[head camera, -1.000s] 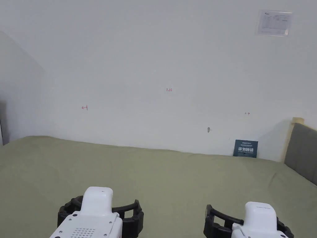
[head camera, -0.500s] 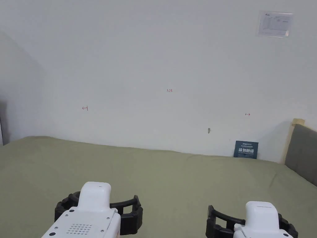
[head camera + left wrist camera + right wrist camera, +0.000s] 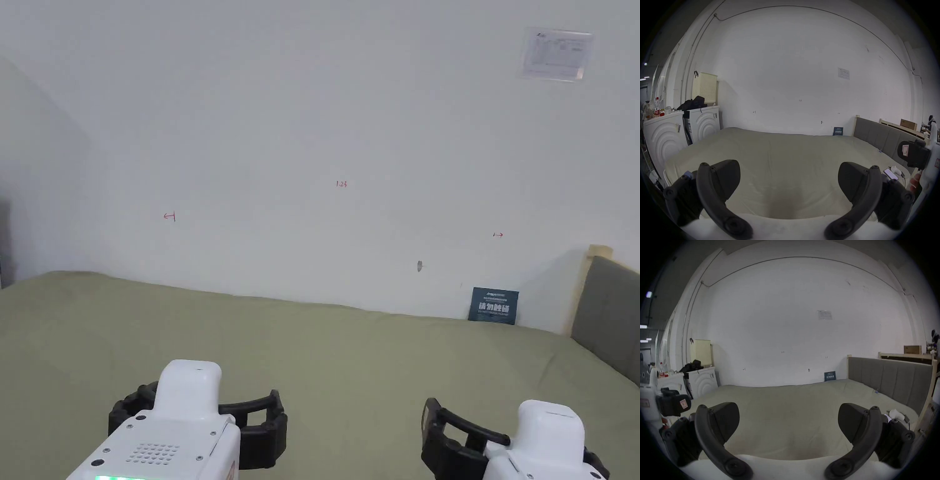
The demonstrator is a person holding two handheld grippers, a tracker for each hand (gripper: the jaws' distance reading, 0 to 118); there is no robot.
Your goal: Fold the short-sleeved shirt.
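While both stay open, right claw point(image 3: 500, 431) shifted rightward.

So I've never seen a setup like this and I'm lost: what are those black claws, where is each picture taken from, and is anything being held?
No robot here: a person holds a two-jaw gripper in each hand. The head view comes from a camera on the person's head, looking down at the left gripper and the right gripper above a bed with a green sheet. The other two pictures come from cameras riding on each gripper, so the black claws are that gripper's own jaws: left gripper, right gripper. Both stand wide open, holding nothing. No shirt lies on the part of the bed seen here.
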